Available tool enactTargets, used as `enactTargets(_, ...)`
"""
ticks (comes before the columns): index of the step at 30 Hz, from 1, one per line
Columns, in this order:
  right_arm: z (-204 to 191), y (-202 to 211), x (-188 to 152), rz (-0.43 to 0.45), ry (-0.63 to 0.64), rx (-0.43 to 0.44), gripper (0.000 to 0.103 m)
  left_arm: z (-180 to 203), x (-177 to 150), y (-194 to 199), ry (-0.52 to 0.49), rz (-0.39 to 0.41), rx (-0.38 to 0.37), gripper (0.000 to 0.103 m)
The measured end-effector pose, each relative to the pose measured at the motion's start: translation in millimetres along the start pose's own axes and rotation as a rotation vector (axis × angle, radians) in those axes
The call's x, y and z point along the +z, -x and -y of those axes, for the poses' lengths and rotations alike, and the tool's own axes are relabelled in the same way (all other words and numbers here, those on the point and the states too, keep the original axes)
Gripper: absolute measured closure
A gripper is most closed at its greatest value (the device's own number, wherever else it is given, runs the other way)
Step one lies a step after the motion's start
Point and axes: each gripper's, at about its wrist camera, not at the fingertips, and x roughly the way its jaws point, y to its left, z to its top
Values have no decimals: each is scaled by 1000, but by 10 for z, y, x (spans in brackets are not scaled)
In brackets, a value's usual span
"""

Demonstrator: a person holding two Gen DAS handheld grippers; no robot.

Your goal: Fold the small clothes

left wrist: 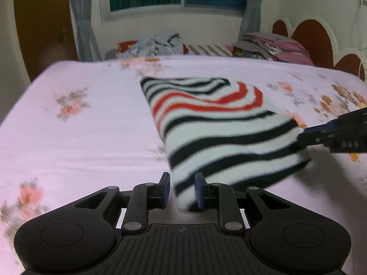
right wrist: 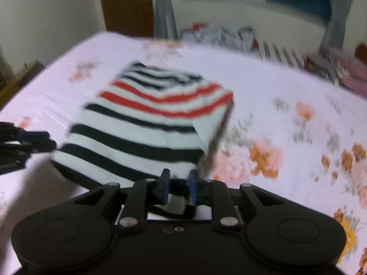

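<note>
A small white garment with black and red stripes (left wrist: pixel 213 119) lies partly folded on the bed, its near edge lifted. My left gripper (left wrist: pixel 182 192) is shut on the near left corner of that edge. My right gripper (right wrist: pixel 178 186) is shut on the near right corner; it also shows in the left wrist view (left wrist: pixel 305 135) at the garment's right edge. The garment shows in the right wrist view (right wrist: pixel 146 123), with my left gripper (right wrist: pixel 43 141) at its left edge. The far end of the garment rests on the sheet.
The bed has a pink floral sheet (left wrist: pixel 75 123). A heap of loose clothes (left wrist: pixel 158 43) and a stack of pink fabric (left wrist: pixel 275 43) lie at the far edge. A window and grey curtains stand behind. A wooden door (left wrist: pixel 43 23) is at the far left.
</note>
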Motion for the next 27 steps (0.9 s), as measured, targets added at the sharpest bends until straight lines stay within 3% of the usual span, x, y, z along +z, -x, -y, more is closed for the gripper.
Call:
enactTargets(3,41,-345,-160,-112,-12,-27,83,69,-95,-277,0,-72,6,81)
enactTargets(5,105,-246,-171,-96,-78,-8,83,105,-78,-236,19,-70,35,81)
enactTargets(9,219,405,-305,47,-115,-9,81,233,-142,322,35,21,42,80)
enactTargets(11,287,710,-434,88,-138,-22,74,348,-252,592,28,48,52,80)
enactTargets(13,342,1005,-588,118,-149,-17,74,448,-360,824,37,73,59,79)
enactTargets(15,345,1307,-745,147,-152,-32,69,546,-482,1086,64,107,57,50)
enactTargets(16,331,1463,-835,165,-156,-32,61,610,-554,1242,79,142,77,16)
enactTargets(17,321,1586,-891,182,-160,-33,47,672,-611,1394,83,188,96,5)
enactTargets(18,311,1716,-970,203,-159,-46,39,728,-670,1530,80,217,108,3)
enactTargets(20,255,1970,-1089,236,-149,-103,7,840,-725,1761,81,226,105,0)
enactTargets(21,224,2091,-1154,249,-146,-131,0,886,-759,1888,85,236,97,0)
enactTargets(25,140,2481,-1373,248,-163,-190,0,1050,-888,2368,87,266,113,0)
enactTargets(27,45,2708,-1503,288,-154,-205,0,1121,-959,2597,90,281,101,0)
